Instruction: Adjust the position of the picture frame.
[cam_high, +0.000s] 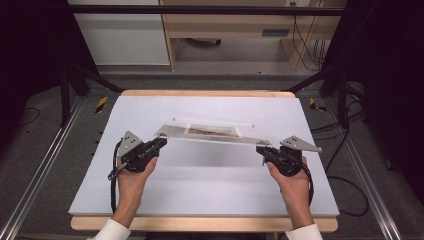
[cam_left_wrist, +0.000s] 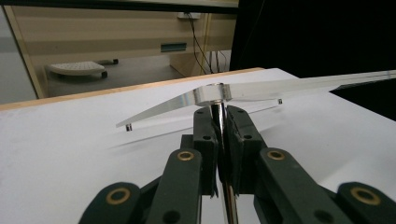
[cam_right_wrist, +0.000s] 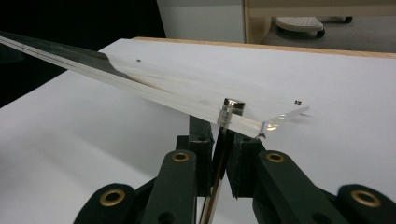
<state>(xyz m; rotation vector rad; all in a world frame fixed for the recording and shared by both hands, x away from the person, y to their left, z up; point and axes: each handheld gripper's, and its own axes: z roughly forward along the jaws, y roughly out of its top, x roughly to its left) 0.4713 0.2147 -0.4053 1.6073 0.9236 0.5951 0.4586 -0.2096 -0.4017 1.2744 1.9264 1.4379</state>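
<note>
High view: one clear rectangular acrylic panel (cam_high: 212, 134) is lifted above one white table (cam_high: 200, 190); left gripper (cam_high: 159, 143) and right gripper (cam_high: 262, 150) each clamp one metal corner post.

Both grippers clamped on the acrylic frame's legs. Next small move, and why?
Probably lower the near edge level, both hands together: the clear acrylic panel is tilted, near edge raised, each near metal leg pinched by the left gripper and right gripper.
</note>
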